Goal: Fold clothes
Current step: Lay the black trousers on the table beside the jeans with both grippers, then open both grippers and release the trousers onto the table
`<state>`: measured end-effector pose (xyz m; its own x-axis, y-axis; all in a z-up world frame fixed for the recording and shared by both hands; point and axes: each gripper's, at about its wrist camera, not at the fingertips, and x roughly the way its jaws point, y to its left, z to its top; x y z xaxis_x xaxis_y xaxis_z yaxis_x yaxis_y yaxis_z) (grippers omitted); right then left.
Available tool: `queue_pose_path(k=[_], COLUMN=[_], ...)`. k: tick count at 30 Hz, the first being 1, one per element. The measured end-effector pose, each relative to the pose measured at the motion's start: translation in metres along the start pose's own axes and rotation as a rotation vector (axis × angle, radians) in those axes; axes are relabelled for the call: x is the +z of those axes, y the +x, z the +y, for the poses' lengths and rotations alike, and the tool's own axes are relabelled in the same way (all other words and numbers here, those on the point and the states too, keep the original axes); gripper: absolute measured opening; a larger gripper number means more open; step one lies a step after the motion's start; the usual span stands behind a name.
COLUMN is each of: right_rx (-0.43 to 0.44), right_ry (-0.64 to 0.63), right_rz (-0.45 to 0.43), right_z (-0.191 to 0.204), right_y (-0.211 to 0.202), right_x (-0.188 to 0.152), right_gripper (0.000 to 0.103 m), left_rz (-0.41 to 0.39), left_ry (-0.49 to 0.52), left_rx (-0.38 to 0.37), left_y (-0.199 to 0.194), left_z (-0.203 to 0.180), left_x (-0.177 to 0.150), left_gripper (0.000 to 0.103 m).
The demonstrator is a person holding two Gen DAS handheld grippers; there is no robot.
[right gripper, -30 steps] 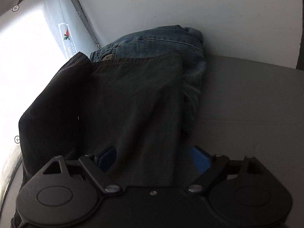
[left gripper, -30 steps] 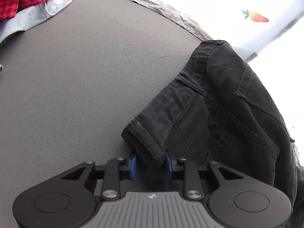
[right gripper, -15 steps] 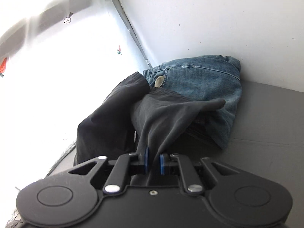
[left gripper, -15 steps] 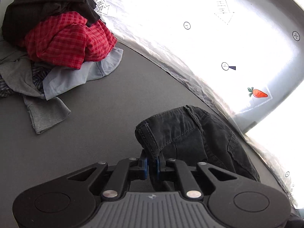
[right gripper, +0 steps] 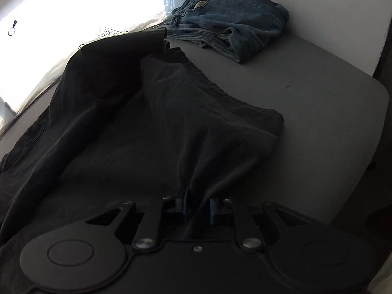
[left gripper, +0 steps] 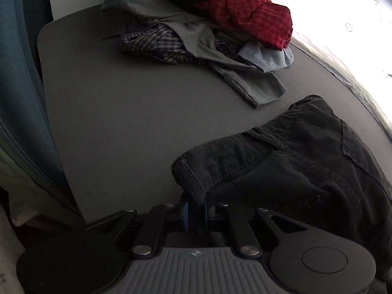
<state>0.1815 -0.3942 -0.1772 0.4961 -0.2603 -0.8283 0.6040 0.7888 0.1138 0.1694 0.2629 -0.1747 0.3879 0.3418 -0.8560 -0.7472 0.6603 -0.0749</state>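
Note:
Black trousers (left gripper: pixel 306 161) lie on the grey table (left gripper: pixel 127 112). My left gripper (left gripper: pixel 196 212) is shut on their waistband corner, near the table's front edge. In the right wrist view the trouser legs (right gripper: pixel 152 122) spread across the table, folded over on themselves. My right gripper (right gripper: pixel 198 207) is shut on the leg fabric at the near end, with the cloth bunched between the blue pads.
A pile of unfolded clothes (left gripper: pixel 220 24) with a red checked shirt (left gripper: pixel 254 12) and a grey garment sits at the back in the left wrist view. Folded blue jeans (right gripper: pixel 232 24) lie at the far corner by the white wall. The table's right edge (right gripper: pixel 367 147) is close.
Both grippers, holding the trousers, have moved back toward the table's near edge and lowered. The trousers have been pulled off the jeans and now lie flatter on the table.

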Motion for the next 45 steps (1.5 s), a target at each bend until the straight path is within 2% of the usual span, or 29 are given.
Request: queue_pose_path(k=[1,3,4,6,10,16,17,20,24,28,31,37,40,43,45], right_rx=[-0.006,-0.017,-0.014,0.001,0.022,0.046,0.057,0.105,0.159,0.157,0.149,0.134,0.145,0.155,0.156], right_ry=[0.009,0.043,0.062,0.107,0.18,0.28,0.31,0.391,0.47,0.419,0.332,0.212,0.201,0.201,0.22], right_rz=[-0.001,-0.012,-0.02,-0.031,-0.06,-0.061,-0.053,-0.031,-0.015,-0.013,-0.028,-0.046,-0.061,-0.081,-0.098], right_z=[-0.003,-0.011,-0.017,-0.027,-0.044,-0.069,-0.075,-0.091,-0.109,-0.112,-0.108,-0.107,-0.11,-0.114,-0.118], right_y=[-0.001,-0.005,-0.006,-0.009,-0.012,0.0,0.003,0.013,0.024,0.026,0.023,0.021,0.019,0.017,0.016], right_x=[0.001,0.006,0.009,0.015,0.022,0.034,0.035,0.038,0.037,0.04,0.046,0.058,0.06,0.063,0.065], right_gripper=[0.033,0.045,0.047,0.048,0.052,0.061,0.062,0.063,0.067,0.068,0.07,0.072,0.073,0.073,0.074], left_rz=[-0.01,-0.027,-0.032,-0.041,-0.085,-0.168,-0.168,-0.145,-0.059,0.044,0.099,0.083,0.07,0.065,0.077], left_ry=[0.033,0.094,0.105,0.094,0.073,0.119,0.126,0.151,0.221,0.297,0.346,0.42,0.411,0.393,0.36], left_rx=[0.013,0.021,0.016,-0.006,-0.015,-0.013,-0.025,-0.069,-0.113,-0.159,-0.15,-0.095,-0.08,-0.047,-0.056], left_y=[-0.002,-0.006,-0.008,-0.016,-0.032,-0.054,-0.054,-0.053,-0.042,-0.032,-0.023,-0.017,-0.017,-0.013,-0.01], left_z=[-0.003,-0.011,-0.014,-0.017,-0.027,-0.052,-0.057,-0.075,-0.108,-0.139,-0.155,-0.171,-0.171,-0.168,-0.163], left_x=[-0.002,-0.001,0.001,0.003,0.007,0.006,0.004,-0.007,-0.043,-0.086,-0.107,-0.123,-0.124,-0.123,-0.119], left_gripper=[0.02,0.02,0.022,0.035,0.044,0.064,0.068,0.069,0.069,0.069,0.07,0.082,0.089,0.103,0.103])
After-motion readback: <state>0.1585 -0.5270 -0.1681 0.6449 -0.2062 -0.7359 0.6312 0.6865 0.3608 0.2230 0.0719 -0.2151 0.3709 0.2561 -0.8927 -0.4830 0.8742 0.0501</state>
